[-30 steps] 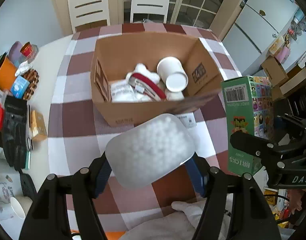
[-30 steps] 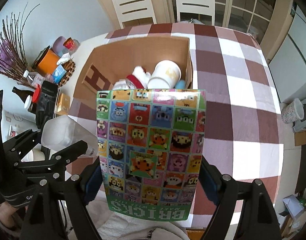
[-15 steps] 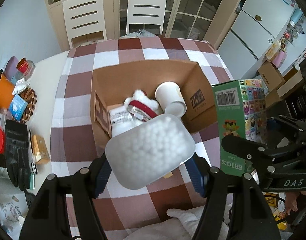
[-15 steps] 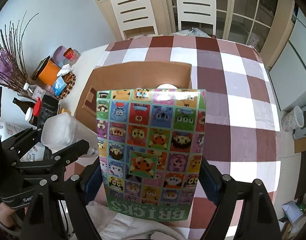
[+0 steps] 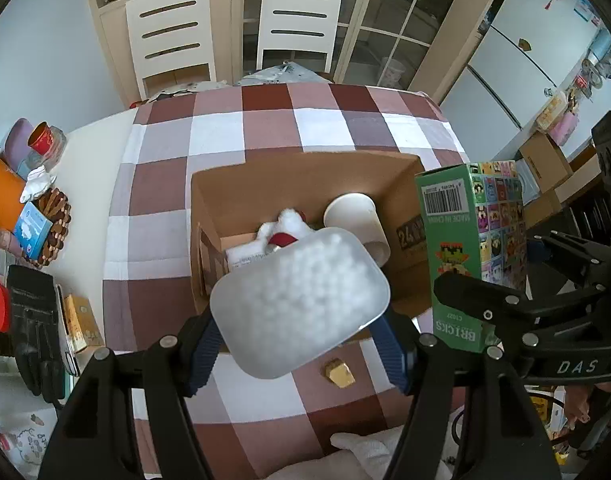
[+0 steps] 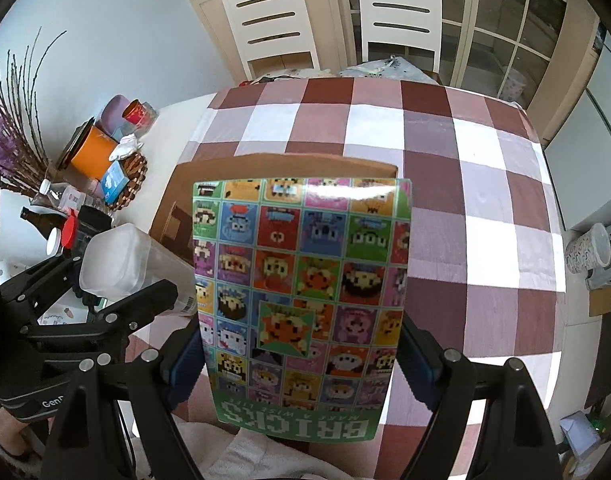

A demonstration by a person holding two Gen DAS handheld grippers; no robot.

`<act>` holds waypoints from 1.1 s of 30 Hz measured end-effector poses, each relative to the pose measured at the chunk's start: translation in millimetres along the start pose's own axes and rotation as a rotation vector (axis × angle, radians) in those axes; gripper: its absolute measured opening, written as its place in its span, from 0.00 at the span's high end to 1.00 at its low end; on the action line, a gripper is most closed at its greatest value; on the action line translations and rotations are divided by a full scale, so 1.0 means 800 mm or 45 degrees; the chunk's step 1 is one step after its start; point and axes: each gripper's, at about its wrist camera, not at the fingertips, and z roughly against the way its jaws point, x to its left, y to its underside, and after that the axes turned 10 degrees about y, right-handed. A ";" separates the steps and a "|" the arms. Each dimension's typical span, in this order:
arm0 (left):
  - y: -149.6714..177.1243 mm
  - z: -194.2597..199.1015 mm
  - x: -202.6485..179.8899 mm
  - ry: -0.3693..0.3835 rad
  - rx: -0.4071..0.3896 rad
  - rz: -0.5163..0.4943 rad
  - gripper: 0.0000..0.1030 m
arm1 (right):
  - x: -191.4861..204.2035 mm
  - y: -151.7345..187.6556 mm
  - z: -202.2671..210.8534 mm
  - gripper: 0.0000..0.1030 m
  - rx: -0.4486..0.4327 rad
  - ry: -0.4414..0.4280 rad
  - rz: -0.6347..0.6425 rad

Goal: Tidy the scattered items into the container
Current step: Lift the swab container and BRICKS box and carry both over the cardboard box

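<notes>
Fingers of the left gripper (image 5: pixel 299 344) are clamped on the sides of a frosted plastic tub (image 5: pixel 299 302), which hangs above the near wall of the cardboard box (image 5: pixel 289 176). The right gripper (image 6: pixel 301 364) is clamped on a green bricks box (image 6: pixel 301 300), held upright off to the right of the cardboard box and clear of the table. Inside the cardboard box lie a paper cup (image 5: pixel 355 218), a white and red soft toy (image 5: pixel 287 230) and a white packet (image 5: pixel 247 256), leaving bare floor mostly along the far side. A small gold wrapped sweet (image 5: pixel 338 372) sits on the checked tablecloth (image 5: pixel 265 136) just in front of the cardboard box.

To place well, I would bring each item fully past the rim before letting go, one at a time so the grippers do not crowd each other. The tall bricks box likely fits best laid flat or along a wall, and the tub should go down on a level spot, not tipped on the cup.
</notes>
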 end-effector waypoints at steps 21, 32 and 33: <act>-0.036 -0.046 0.033 0.020 0.073 0.013 0.33 | -0.002 -0.042 -0.049 0.17 0.131 0.025 -0.148; -0.038 -0.058 0.040 0.025 0.111 0.012 0.33 | -0.003 -0.048 -0.061 0.17 0.192 0.038 -0.265; -0.038 -0.059 0.041 0.025 0.115 0.013 0.33 | -0.003 -0.048 -0.062 0.17 0.196 0.039 -0.269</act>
